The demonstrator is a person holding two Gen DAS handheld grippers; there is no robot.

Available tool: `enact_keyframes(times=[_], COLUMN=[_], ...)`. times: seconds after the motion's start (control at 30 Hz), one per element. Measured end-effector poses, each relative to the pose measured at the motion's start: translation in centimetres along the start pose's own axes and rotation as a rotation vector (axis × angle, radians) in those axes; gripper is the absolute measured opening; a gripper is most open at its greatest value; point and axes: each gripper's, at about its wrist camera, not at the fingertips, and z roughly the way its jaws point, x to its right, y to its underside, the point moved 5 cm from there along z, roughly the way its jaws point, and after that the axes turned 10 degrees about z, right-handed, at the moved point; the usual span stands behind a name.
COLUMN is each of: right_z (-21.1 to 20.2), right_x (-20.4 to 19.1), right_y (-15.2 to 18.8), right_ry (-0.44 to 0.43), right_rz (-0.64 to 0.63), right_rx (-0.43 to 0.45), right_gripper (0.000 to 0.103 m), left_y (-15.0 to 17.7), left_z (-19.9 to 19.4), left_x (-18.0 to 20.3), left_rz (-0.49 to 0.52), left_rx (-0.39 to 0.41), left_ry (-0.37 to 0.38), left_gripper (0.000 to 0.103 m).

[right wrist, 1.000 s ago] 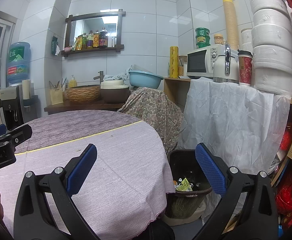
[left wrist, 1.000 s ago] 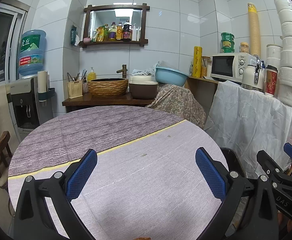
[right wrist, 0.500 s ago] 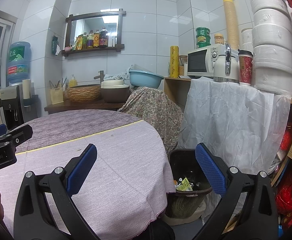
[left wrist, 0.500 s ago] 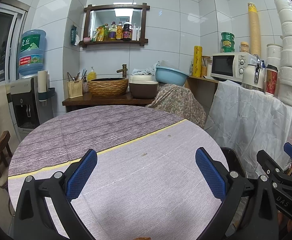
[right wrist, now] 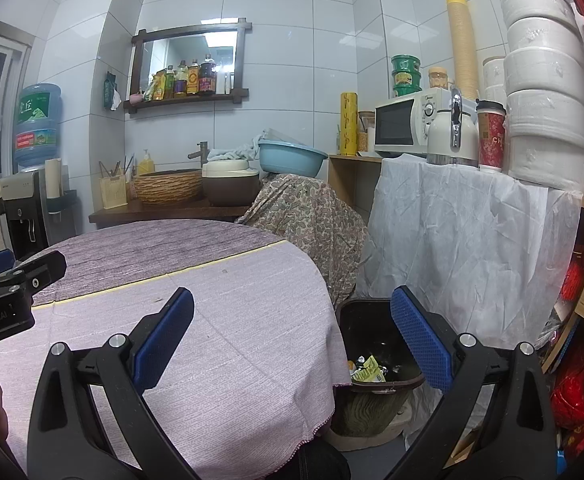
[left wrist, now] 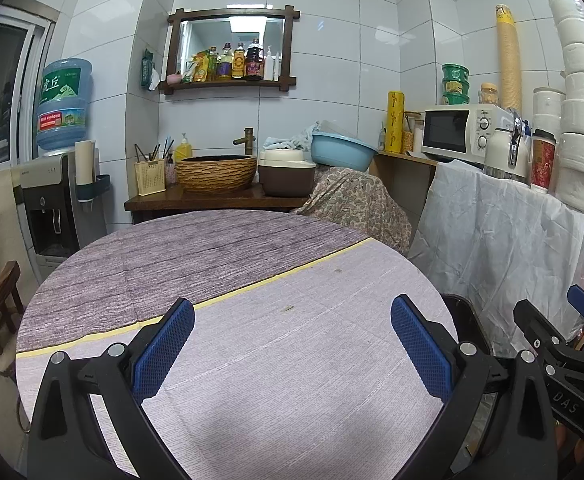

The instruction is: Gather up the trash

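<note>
A black trash bin (right wrist: pixel 376 320) stands on the floor at the round table's right side, with a yellow wrapper (right wrist: pixel 370 372) and other scraps inside. Its rim also shows in the left wrist view (left wrist: pixel 464 312). My left gripper (left wrist: pixel 292 344) is open and empty above the table's purple cloth (left wrist: pixel 275 380). My right gripper (right wrist: pixel 292 340) is open and empty over the table's right edge, its right finger above the bin. Only tiny specks (left wrist: pixel 287 309) lie on the cloth.
A white-draped shelf (right wrist: pixel 472 240) with a microwave (right wrist: pixel 408 128), jug and cup stands right of the bin. A patterned cloth heap (right wrist: pixel 312 220) sits behind the table. A counter with a basket sink (left wrist: pixel 215 172) and a water dispenser (left wrist: pixel 51 200) line the back.
</note>
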Motion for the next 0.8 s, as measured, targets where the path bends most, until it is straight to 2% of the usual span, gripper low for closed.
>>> enact_keyframes(times=[0.8], right_z=[-0.11], right_x=[-0.06], right_y=[0.02], right_ry=[-0.003], right_rz=[0.000], right_rx=[-0.003], right_gripper=[0.097], left_y=[-0.08], left_z=[0.04], left_x=[-0.02], left_rz=[-0.001], left_rx=[-0.008], left_ry=[0.000], left_gripper=[0.098])
